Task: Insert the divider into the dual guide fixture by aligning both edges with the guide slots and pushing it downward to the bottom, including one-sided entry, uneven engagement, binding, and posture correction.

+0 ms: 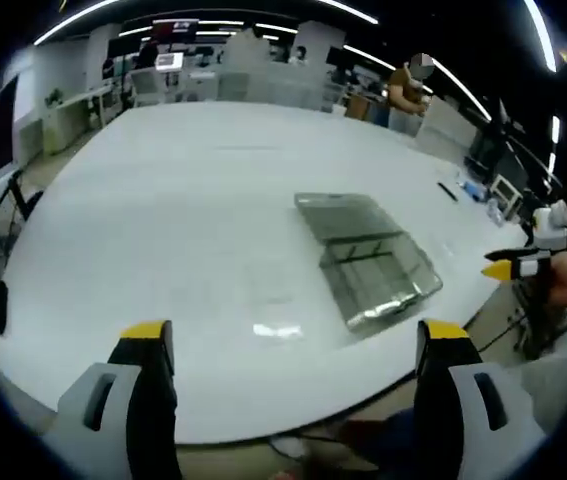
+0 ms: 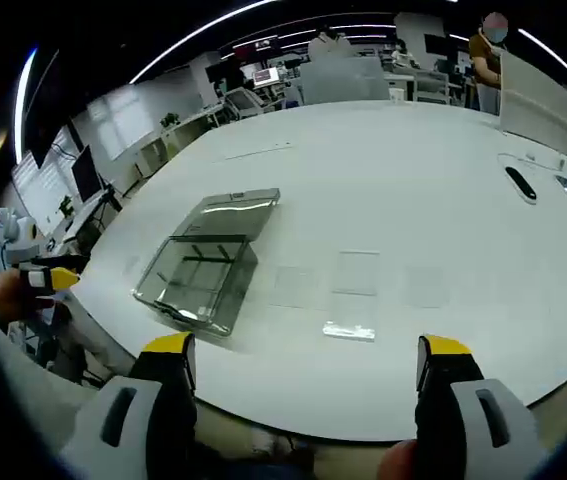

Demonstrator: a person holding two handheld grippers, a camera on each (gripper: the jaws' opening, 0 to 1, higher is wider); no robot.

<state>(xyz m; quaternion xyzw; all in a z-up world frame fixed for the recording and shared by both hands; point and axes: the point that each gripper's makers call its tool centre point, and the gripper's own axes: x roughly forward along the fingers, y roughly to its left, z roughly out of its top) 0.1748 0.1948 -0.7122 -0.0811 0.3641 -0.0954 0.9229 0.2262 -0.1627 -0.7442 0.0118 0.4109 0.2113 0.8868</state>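
Note:
A clear plastic box, the guide fixture, lies on the white round table with its lid flapped open behind it. Several thin clear divider sheets lie flat beside it, and a small glinting clear piece lies nearer the table edge. My left gripper hovers over the near table edge, jaws wide apart and empty. My right gripper is likewise open and empty at the near edge. Each gripper's yellow tip shows at the other view's side, held in a hand.
A black pen lies on the far side of the table. A person stands beyond the table among desks and monitors. Small items sit near the table's rim.

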